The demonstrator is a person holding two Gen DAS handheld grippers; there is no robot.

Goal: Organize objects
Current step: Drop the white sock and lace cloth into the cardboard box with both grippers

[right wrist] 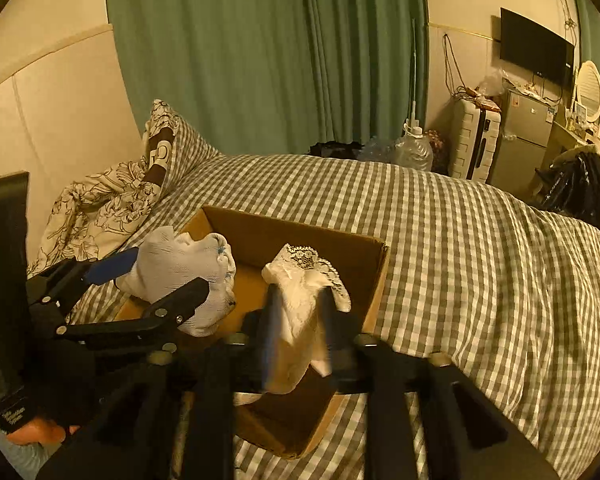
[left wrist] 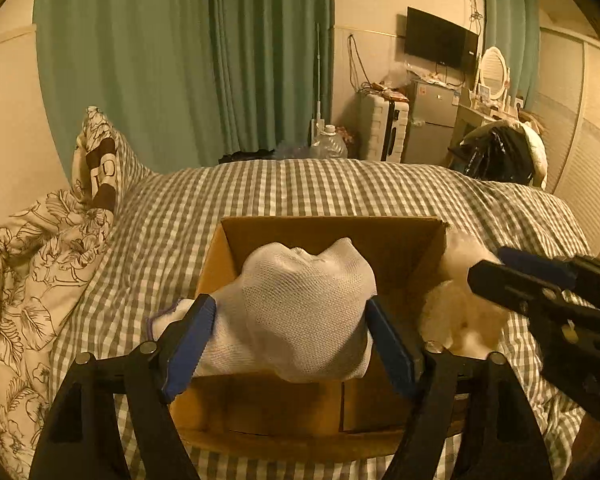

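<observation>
An open cardboard box sits on the checked bed; it also shows in the right wrist view. My left gripper is shut on a bundle of white mesh socks and holds it over the box's left side; the bundle also shows in the right wrist view. My right gripper is shut on a cream lace-trimmed cloth and holds it over the box's right part. In the left wrist view the cloth shows at the box's right wall.
The grey-and-white checked bedspread covers the bed. A floral quilt and pillow lie at the left. Beyond the bed stand green curtains, a water jug, a white suitcase, a small fridge and a black bag.
</observation>
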